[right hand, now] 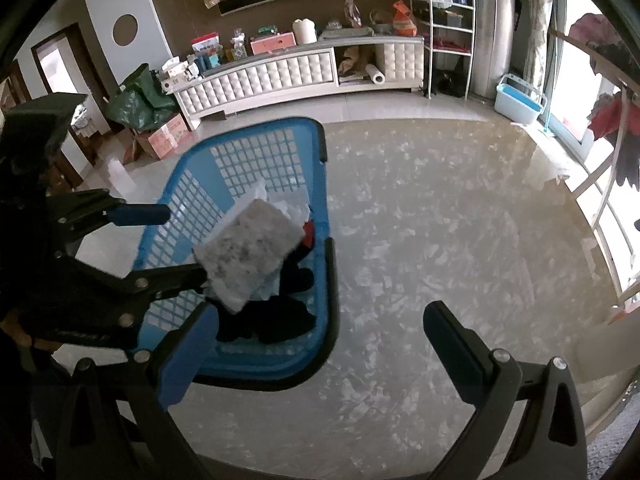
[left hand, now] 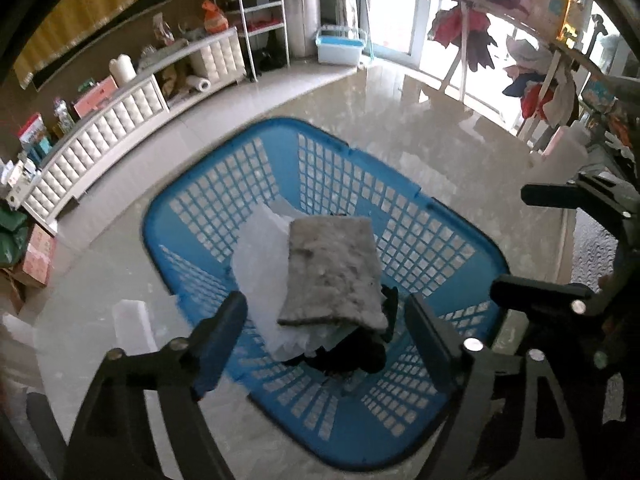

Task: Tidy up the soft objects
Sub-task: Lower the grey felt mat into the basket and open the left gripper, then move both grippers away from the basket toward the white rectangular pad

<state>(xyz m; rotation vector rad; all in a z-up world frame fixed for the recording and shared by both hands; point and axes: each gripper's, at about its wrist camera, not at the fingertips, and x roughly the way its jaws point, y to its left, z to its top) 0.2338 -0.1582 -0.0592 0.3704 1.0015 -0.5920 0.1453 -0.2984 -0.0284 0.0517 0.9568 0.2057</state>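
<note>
A blue plastic laundry basket (left hand: 192,208) stands on the glossy floor. Inside it lies a pile: a white cloth (left hand: 260,256), dark clothes (left hand: 352,356), and on top a grey fuzzy folded cloth (left hand: 332,272). My left gripper (left hand: 324,300) hovers over the pile, open, its fingers wide on either side of the grey cloth without pressing it. In the right wrist view the grey cloth (right hand: 248,248) rests on the heap beside the left gripper (right hand: 176,244), with a red item (right hand: 307,236) peeking out. My right gripper (right hand: 320,316) is open and holds nothing, above the basket's (right hand: 320,132) near corner.
A white tufted low cabinet (right hand: 280,72) with clutter on top runs along the far wall. A clothes drying rack (left hand: 480,28) stands by the windows, with a small blue bin (right hand: 518,98) nearby. A white block (left hand: 132,320) and cardboard boxes (right hand: 164,136) sit on the floor beside the basket.
</note>
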